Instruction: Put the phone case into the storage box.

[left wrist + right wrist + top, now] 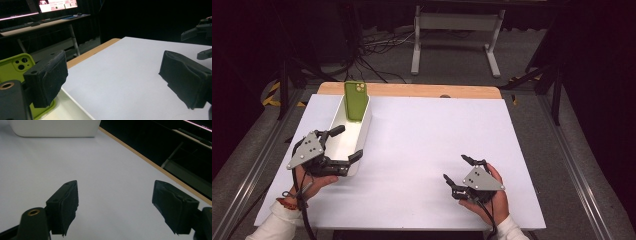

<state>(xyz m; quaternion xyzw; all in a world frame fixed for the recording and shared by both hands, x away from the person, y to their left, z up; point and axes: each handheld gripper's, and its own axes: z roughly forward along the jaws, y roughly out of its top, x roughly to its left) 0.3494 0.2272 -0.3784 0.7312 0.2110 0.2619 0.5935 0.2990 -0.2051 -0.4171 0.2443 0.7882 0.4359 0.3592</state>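
Observation:
A green phone case (356, 100) leans upright against the far end of a long white bin (362, 131) at the table's left. My left gripper (351, 142) is open at the bin's near end, one jaw over the inside and the other outside its right wall. In the left gripper view the case (15, 66) shows behind the left jaw, the bin's rim (72, 106) runs between the jaws, and nothing is held in the gripper (115, 80). My right gripper (455, 167) is open and holds nothing, low over the bare table at the front right, also seen from its own camera (115, 205).
The white table top (427, 135) has a wooden strip (422, 90) along its far edge. The bin's end (55, 128) lies far ahead of the right jaws. The right gripper (200, 30) shows in the left gripper view. A desk with screens (50, 15) stands beyond.

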